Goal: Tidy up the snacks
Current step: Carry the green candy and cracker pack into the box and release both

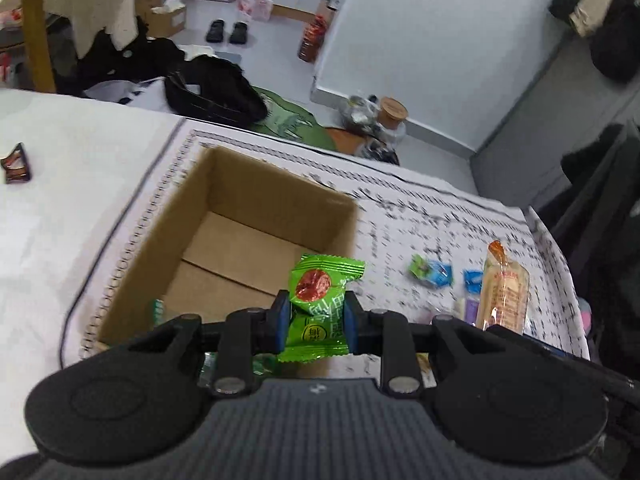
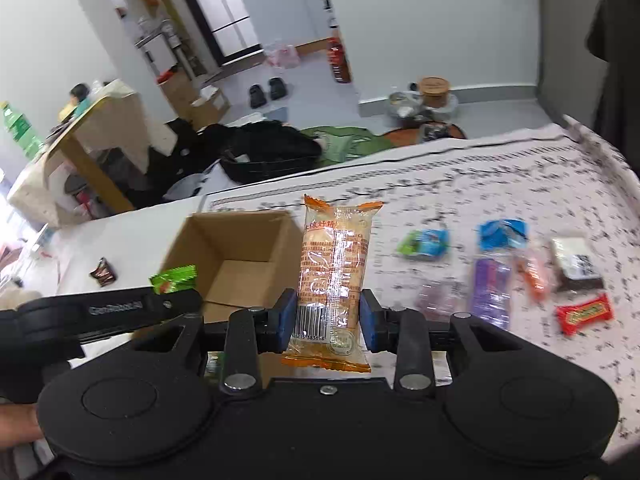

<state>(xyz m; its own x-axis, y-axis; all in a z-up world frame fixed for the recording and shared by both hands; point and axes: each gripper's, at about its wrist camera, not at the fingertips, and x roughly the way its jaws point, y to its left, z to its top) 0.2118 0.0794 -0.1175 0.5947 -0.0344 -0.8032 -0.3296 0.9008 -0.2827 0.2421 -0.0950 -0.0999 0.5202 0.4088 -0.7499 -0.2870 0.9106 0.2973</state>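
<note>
Left gripper [image 1: 316, 322] clamped on green snack packet [image 1: 322, 300]; cardboard box [image 1: 224, 236] just ahead. Right gripper [image 2: 329, 318] pinches orange biscuit pack [image 2: 334, 280], box ahead-left.

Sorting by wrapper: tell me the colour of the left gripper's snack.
Green wrapper with a red circle, clearest in the left wrist view.

Left gripper [image 1: 316, 322] clamps a green snack packet [image 1: 320, 304] above the near edge of an open cardboard box [image 1: 172, 216]. Right of the box, on the patterned tablecloth [image 1: 432, 216], lie blurred small wrappers, apparently blue [image 1: 434, 272].
</note>
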